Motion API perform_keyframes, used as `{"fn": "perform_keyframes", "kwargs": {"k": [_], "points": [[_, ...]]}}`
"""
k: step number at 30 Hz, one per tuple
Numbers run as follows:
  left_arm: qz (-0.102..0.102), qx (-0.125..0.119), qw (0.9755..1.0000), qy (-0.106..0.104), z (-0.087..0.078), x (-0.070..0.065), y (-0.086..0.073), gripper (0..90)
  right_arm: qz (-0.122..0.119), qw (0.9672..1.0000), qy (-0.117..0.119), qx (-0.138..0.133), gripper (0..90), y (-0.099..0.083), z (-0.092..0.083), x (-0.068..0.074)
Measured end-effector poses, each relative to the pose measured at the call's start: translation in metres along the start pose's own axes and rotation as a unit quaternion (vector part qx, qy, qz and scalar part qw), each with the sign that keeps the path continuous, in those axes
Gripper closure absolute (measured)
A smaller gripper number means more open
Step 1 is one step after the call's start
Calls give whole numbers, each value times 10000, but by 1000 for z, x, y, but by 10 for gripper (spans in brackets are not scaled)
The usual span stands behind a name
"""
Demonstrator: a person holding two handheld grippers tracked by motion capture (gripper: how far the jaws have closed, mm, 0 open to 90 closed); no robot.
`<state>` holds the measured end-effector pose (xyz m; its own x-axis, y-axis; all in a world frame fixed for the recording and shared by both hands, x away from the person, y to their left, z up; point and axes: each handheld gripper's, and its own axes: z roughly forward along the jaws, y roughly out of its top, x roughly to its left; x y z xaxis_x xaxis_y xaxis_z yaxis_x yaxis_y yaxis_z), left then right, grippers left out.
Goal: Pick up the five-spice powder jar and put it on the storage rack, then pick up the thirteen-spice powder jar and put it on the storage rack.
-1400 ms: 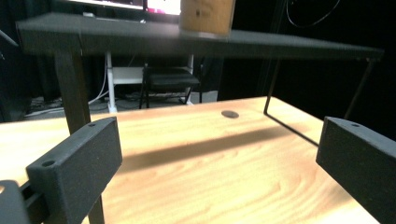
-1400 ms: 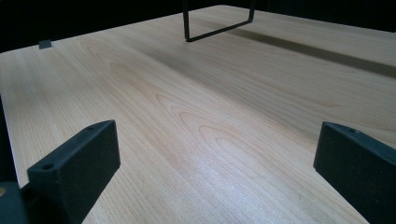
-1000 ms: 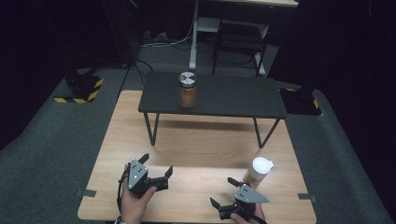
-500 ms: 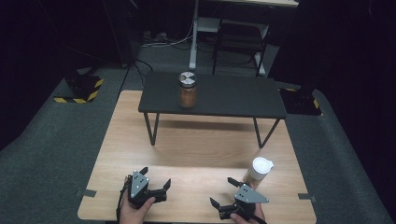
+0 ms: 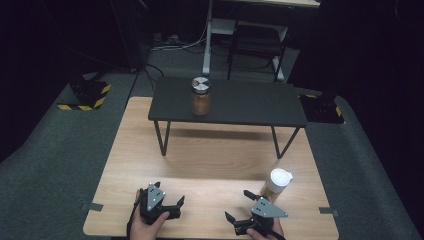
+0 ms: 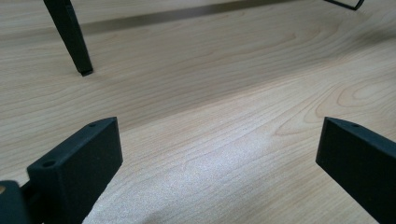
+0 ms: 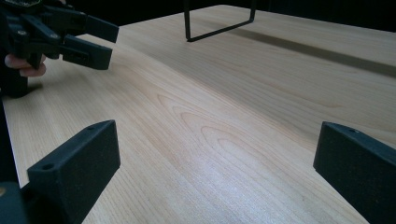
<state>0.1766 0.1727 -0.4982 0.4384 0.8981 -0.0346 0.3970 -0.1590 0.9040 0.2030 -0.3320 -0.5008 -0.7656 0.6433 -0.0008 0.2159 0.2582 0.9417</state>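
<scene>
The white cup (image 5: 279, 183) stands upright just ahead of the right claw (image 5: 242, 206). Both it and the left claw (image 5: 167, 193) are wide open, holding nothing.

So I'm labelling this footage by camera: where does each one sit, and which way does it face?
High view: fixed above the person's side, looking forward and down on the wooden table, black shelf, spice jar and white cup; both hands, left gripper, right gripper.
Left gripper view: rides low over the wood, facing a shelf leg; own open jaws.
Right gripper view: low, facing across the table toward the left gripper; own open jaws.
Shared: both gripper views show the shelf's legs and wood.
</scene>
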Motion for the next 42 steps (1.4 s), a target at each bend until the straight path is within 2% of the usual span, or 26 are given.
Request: {"fn": "perform_keyframes", "kwargs": {"k": [3, 4, 5, 7, 11, 24, 27, 35, 38, 42], "points": [[82, -46, 9999, 65, -1, -4, -2, 7, 65, 10000, -22, 5, 0, 0, 0, 0], [242, -57, 9997, 50, -2, -6, -2, 7, 133, 9999, -77, 12, 1, 1, 1, 1], [242, -57, 9997, 50, -2, -6, -2, 7, 133, 9999, -77, 12, 1, 1, 1, 1], [382, -42, 9993, 19, -1, -9, -2, 7, 101, 9999, -76, 3, 1, 1, 1, 3], [364, 26, 9993, -22, 1, -10, 1, 6, 46, 10000, -58, -4, 1, 0, 1, 4], [416, 94, 9991, 21, 2, -14, 4, 7, 83, 9999, -64, -35, 0, -1, -1, 5], [352, 108, 9993, -32, 2, -11, 4, 7, 100, 9999, -60, -32, 1, -1, -1, 4], [328, 47, 9994, -39, 1, -10, 2, 7, 100, 9999, -120, -63, 0, -2, -1, 7], [291, 4, 9996, -64, 0, -8, 0, 7, 218, 9995, -226, 21, 1, 1, 1, 8], [252, -6, 9997, -39, 0, -8, 0, 7, 174, 9995, -258, 13, 1, 1, 2, 10]]}}
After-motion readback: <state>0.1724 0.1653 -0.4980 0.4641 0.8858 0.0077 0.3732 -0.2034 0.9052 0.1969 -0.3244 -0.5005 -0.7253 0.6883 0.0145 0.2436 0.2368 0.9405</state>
